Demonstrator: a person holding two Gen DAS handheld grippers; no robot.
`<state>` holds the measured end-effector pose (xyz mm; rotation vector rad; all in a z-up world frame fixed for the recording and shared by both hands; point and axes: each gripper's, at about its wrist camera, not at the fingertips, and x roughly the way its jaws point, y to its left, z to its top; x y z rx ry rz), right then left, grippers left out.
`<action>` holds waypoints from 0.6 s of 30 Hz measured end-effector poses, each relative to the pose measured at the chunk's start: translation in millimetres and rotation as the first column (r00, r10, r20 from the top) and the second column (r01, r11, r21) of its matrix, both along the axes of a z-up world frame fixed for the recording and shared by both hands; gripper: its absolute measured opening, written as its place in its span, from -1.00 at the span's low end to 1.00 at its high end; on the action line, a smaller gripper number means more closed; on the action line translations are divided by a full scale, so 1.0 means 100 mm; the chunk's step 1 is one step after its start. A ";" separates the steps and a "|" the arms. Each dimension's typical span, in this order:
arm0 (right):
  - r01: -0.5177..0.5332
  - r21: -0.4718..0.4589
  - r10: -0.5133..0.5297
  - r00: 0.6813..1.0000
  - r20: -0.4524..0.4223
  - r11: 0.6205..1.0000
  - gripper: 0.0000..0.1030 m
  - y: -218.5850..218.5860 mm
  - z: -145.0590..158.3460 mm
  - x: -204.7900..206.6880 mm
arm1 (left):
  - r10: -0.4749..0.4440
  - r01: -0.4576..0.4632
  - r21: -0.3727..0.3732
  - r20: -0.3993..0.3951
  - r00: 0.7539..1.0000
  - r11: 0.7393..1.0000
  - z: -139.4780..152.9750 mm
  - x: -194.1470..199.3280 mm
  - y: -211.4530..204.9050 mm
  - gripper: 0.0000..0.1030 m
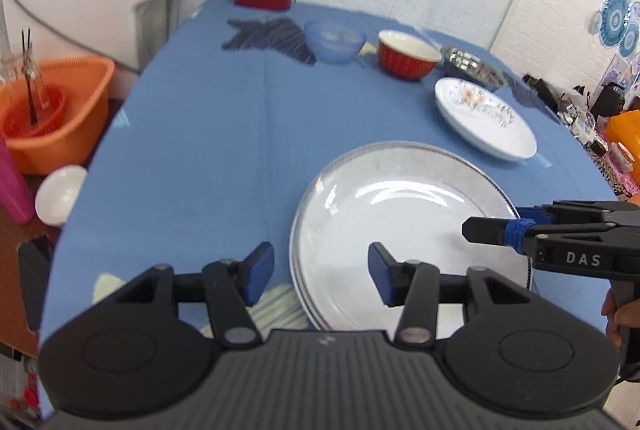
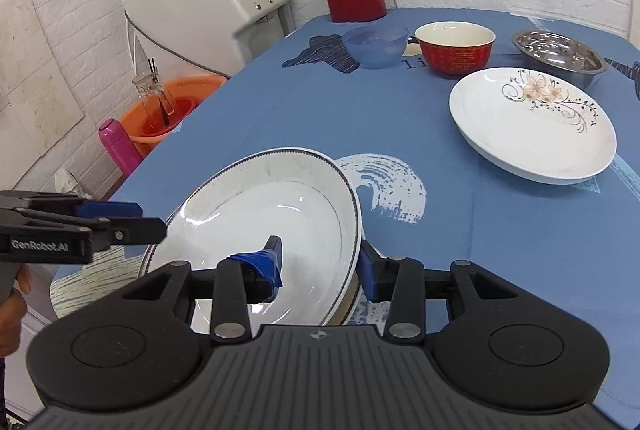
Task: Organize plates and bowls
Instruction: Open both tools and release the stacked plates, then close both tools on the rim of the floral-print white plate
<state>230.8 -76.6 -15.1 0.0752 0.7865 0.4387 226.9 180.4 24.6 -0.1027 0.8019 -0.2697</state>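
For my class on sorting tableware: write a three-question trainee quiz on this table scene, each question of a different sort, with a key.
1. True or false: the right gripper straddles the rim of the grey-rimmed plate.
2. Which bowl stands between the blue plastic bowl and the steel bowl? A. red bowl B. orange basin C. white bowl
3. Fill in: the left gripper is ____, holding nothing.

Key: 1 true; 2 A, the red bowl; 3 open.
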 end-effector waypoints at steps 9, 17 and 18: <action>-0.068 -0.059 0.066 0.997 -0.032 0.996 -0.48 0.01 0.05 0.01 | 0.012 -0.012 -0.002 0.055 0.998 1.000 0.30 0.11 -0.06 0.01; 0.045 0.001 -0.045 0.999 0.025 0.999 -0.48 -0.52 0.30 0.12 | -0.036 0.037 -0.020 0.040 0.999 0.999 0.36 0.36 -0.35 0.03; 0.065 -0.008 -0.065 0.997 0.033 0.998 -0.48 -0.60 0.34 0.16 | -0.048 0.049 -0.025 0.032 0.998 0.998 0.37 0.43 -0.42 0.04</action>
